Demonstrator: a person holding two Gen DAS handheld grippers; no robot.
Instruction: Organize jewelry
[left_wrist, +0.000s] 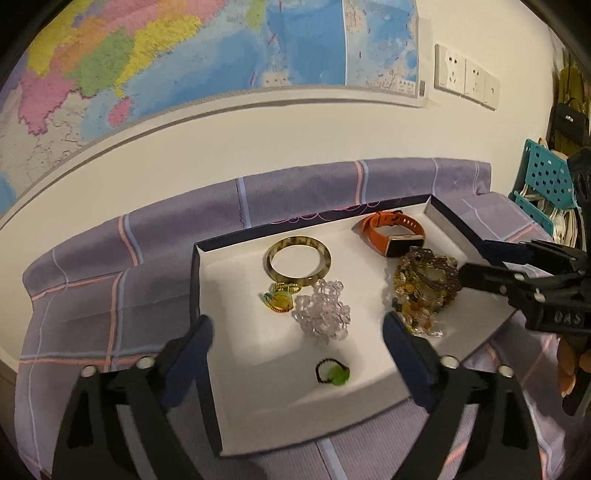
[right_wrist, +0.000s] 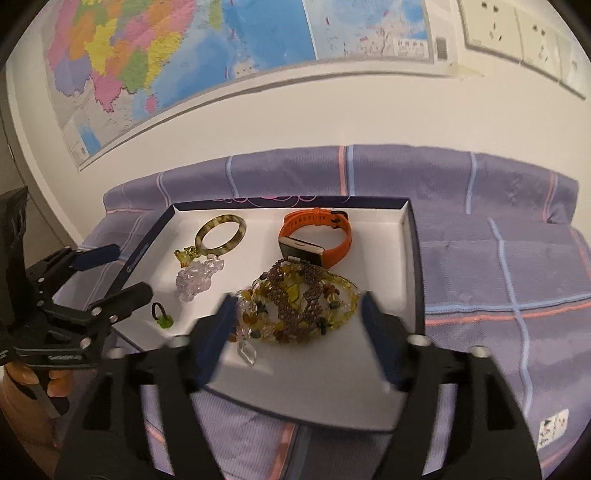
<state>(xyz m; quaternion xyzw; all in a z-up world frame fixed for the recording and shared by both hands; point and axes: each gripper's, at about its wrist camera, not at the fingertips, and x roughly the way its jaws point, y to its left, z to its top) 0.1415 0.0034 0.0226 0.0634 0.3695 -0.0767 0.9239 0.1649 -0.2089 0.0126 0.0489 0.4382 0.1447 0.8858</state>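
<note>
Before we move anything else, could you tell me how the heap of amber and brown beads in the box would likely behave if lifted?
The bead heap looks like loose strands tangled together, so it would probably droop and trail. A clear pendant at its edge may swing or snag. Being a dense pile, it likely weighs more than the ring.

Jewelry count: 6 pcs sitting in 1 tray, w/ 2 grippers showing.

The white tray (left_wrist: 236, 406) is holding 1 tortoiseshell bangle (left_wrist: 298, 263) nr its far edge, 1 orange watch (left_wrist: 393, 236) twd the far right corner, 1 gold-green charm (left_wrist: 279, 301) and 1 clear bead bracelet (left_wrist: 325, 314) lying mid-tray, 1 amber-brown bead bundle (left_wrist: 424, 291) along the right edge, and 1 green-stone ring (left_wrist: 332, 373) resting nr the front edge. Left gripper (left_wrist: 297, 332) and right gripper (right_wrist: 299, 317): 1 each.
</note>
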